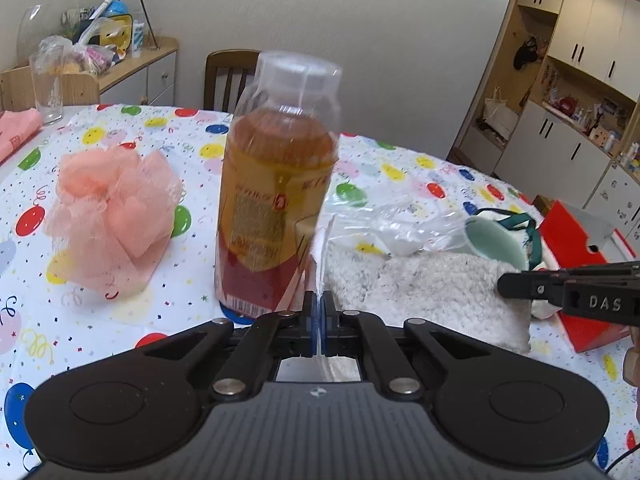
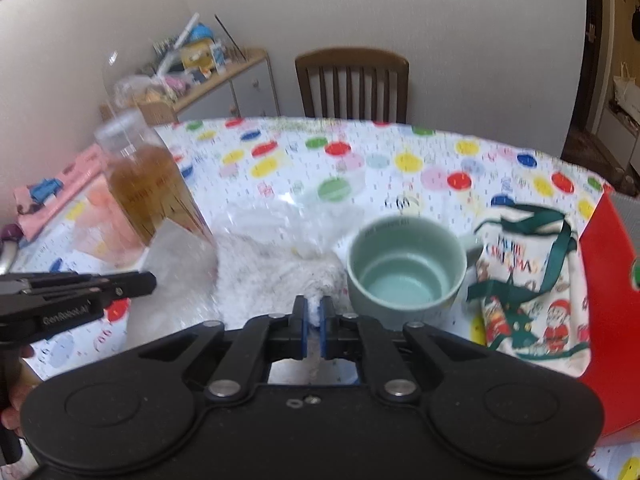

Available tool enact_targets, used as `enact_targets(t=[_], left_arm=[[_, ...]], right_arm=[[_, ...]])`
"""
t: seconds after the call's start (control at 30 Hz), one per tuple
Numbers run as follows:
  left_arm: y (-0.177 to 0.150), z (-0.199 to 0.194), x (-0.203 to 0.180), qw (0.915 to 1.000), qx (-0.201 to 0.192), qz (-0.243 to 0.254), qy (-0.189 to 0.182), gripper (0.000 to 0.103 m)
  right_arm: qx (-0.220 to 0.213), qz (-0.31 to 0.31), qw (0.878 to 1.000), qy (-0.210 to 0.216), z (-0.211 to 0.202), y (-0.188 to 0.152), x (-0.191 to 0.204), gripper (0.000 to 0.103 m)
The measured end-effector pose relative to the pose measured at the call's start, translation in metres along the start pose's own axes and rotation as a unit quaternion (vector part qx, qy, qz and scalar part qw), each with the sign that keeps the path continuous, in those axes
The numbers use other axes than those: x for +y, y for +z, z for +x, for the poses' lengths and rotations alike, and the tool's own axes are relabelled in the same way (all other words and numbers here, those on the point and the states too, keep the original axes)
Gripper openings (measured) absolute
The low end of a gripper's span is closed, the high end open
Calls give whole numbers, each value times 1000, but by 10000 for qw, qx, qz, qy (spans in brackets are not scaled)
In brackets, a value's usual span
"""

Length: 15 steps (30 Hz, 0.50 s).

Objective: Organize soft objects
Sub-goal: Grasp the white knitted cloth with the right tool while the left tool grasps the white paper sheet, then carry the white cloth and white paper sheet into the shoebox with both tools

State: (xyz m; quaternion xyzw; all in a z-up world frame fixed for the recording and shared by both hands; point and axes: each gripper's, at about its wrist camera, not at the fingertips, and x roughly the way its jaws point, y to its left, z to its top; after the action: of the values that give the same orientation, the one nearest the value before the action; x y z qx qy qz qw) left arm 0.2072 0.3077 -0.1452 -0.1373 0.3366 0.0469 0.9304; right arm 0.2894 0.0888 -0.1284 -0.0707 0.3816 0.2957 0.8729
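Each camera sits low behind its own gripper, facing across the bench toward the far wall at 12 o'clock; both views share, close up, the bottle (image 1: 276, 184), fluffy white cloth (image 1: 432, 292) and green mug (image 2: 404, 268)

The left black two-finger gripper (image 1: 319, 304) pinches a thin clear plastic film (image 1: 320, 276) at 12 o'clock, while the right black two-finger gripper (image 2: 314, 312) clamps white fluffy fabric (image 2: 272, 272).

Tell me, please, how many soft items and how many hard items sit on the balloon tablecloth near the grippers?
Soft: 4 – pink mesh pouf, white fluffy cloth, Christmas drawstring bag, clear plastic bag
Hard: 3 – tea bottle, green mug, red box
Total: 7
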Motion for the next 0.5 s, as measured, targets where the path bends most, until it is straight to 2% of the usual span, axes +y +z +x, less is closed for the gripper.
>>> enact_targets(t=[0.23, 0.5], left_arm=[[8, -17, -6, 9998, -115, 8, -130, 1], [15, -41, -19, 9991, -237, -39, -352, 1]], right_arm=[[-276, 86, 9993, 232, -38, 9, -4, 4], [-578, 45, 9980, 268, -85, 11, -14, 4]])
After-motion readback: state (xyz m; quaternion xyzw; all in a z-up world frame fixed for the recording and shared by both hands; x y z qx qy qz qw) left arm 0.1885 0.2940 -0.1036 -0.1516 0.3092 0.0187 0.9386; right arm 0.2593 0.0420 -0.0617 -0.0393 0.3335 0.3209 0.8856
